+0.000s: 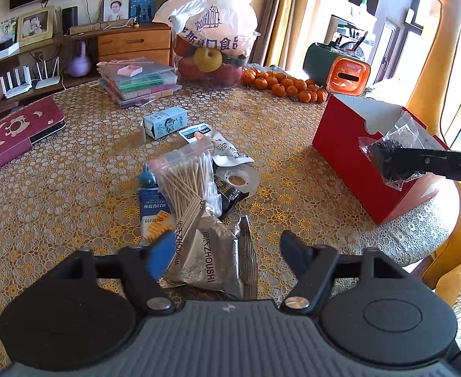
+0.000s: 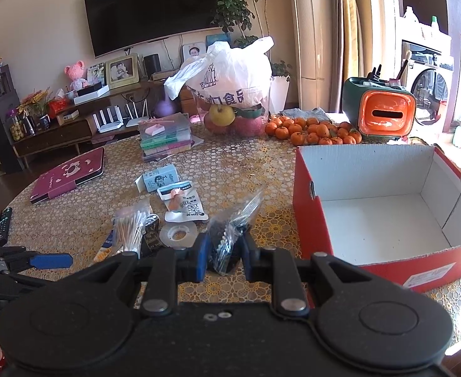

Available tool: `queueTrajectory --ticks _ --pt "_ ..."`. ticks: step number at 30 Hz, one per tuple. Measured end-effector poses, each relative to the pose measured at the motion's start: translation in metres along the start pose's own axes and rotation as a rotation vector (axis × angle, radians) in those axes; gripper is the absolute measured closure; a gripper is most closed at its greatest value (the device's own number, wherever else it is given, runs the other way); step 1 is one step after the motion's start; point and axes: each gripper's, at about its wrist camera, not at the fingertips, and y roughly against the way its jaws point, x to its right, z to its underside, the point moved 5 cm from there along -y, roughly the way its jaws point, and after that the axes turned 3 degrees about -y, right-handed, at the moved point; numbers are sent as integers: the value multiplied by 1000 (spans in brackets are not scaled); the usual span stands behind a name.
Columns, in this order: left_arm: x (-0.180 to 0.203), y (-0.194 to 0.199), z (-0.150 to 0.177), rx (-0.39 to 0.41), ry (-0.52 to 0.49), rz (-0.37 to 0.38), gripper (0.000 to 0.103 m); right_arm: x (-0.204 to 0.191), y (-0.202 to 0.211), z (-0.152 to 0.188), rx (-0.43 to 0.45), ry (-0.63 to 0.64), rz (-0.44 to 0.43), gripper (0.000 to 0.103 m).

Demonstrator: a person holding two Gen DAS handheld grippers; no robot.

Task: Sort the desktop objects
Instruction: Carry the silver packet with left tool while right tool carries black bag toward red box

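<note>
Small packet carried to the open red cardboard box [image 2: 306,220]

The right gripper [image 2: 224,251] is clenched on a clear plastic packet of dark bits [image 2: 227,235], held at the box's near wall, presumably for dropping in; crinkled, see-through (contents unclear); the left gripper [image 1: 224,251] hovers released over a silver foil pouch [image 1: 211,257].

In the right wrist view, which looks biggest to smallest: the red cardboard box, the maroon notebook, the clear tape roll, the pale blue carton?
1. Red cardboard box, by far.
2. Maroon notebook.
3 and 4. Pale blue carton and clear tape roll look alike; the roll lies nearer the camera, so I would not rank them.
</note>
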Motion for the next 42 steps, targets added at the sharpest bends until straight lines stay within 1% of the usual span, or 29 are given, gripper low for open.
queueTrajectory --ticks 2,3,4,7,8,9,13,18,23,28,30,31,33,34,35,36,40,42 --pt "0 -7 2 -13 -9 8 26 0 -2 1 -3 0 2 81" --pt "0 -11 3 -17 -16 14 24 0 -3 1 -5 -1 2 81" --pt "0 -16 5 -23 -22 16 20 1 -4 2 -7 -2 2 81" --pt "-5 -27 10 -29 -22 10 16 2 -7 4 -14 -4 2 81" --pt "-7 -30 12 -30 -17 13 13 2 -8 4 -16 -4 3 81" --pt "-9 -33 13 -32 -14 16 12 3 -10 5 -19 -5 4 81" --pt "-15 -43 15 -30 -6 29 12 4 -15 6 -32 -7 7 81" --pt "-17 -53 17 -48 -12 54 12 5 -21 9 -43 -12 11 81" --pt "-17 -61 19 -68 -26 54 12 6 -25 10 -52 -14 13 81" --pt "-20 -62 20 -61 -22 28 12 7 -25 11 -55 -16 14 81" --pt "-21 -62 20 -59 -27 22 16 8 -25 10 -55 -17 16 81" --pt "-21 -62 19 -58 -31 16 23 8 -25 10 -55 -18 16 81" --pt "-21 -61 19 -56 -33 15 26 9 -24 11 -56 -20 17 81" --pt "-21 -61 19 -56 -34 16 31 9 -24 11 -56 -20 17 81" --pt "-21 -60 18 -52 -33 32 46 9 -24 11 -55 -21 17 81" --pt "-20 -59 17 -48 -36 32 47 9 -23 11 -55 -23 16 81" --pt "-15 -56 16 -42 -71 10 56 10 -21 11 -51 -24 15 81" --pt "-15 -54 16 -42 -62 5 59 10 -19 11 -49 -25 13 81"
